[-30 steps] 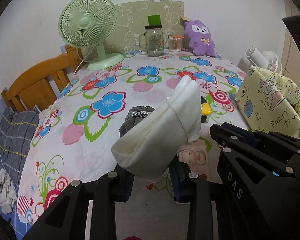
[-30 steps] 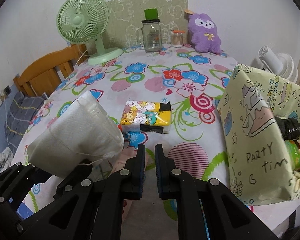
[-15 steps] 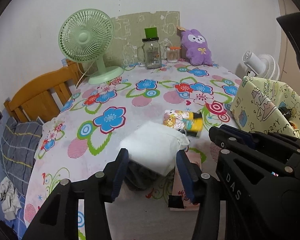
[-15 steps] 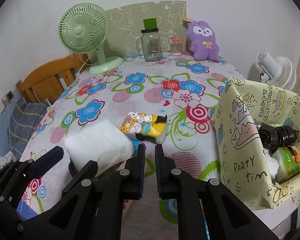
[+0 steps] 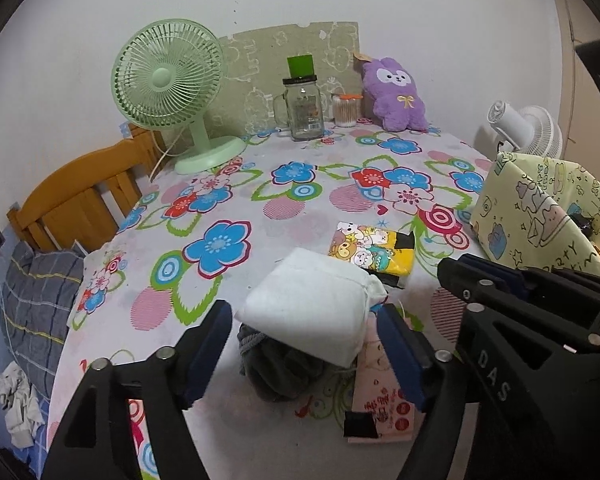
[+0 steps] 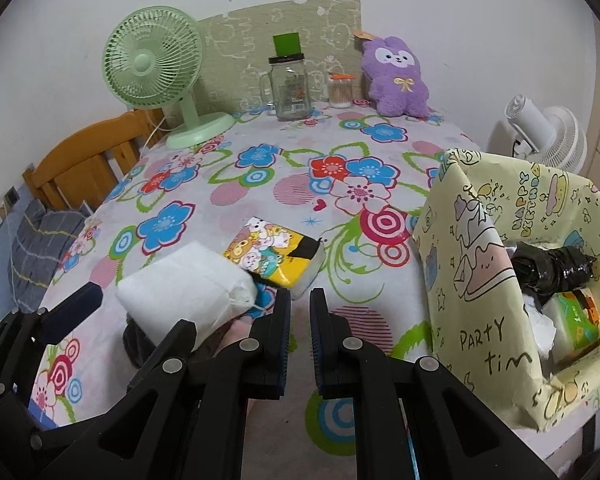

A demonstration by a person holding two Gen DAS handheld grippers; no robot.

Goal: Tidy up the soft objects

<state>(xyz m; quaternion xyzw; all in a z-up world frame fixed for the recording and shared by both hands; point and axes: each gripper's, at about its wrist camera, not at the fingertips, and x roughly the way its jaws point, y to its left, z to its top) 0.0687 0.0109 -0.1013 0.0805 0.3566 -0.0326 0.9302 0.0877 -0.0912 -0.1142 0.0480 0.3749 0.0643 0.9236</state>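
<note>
The white pouch [image 5: 314,312] lay on a grey cloth [image 5: 278,364] near the table [image 5: 260,216] edge. The left gripper [image 5: 304,344] was opening, fingers apart on both sides (not touching it). The right gripper [image 6: 299,340] stayed beside it, fingers together.

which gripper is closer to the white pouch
Left. The left gripper straddles the white pouch, fingers opening. The right gripper sits shut beside it.
</note>
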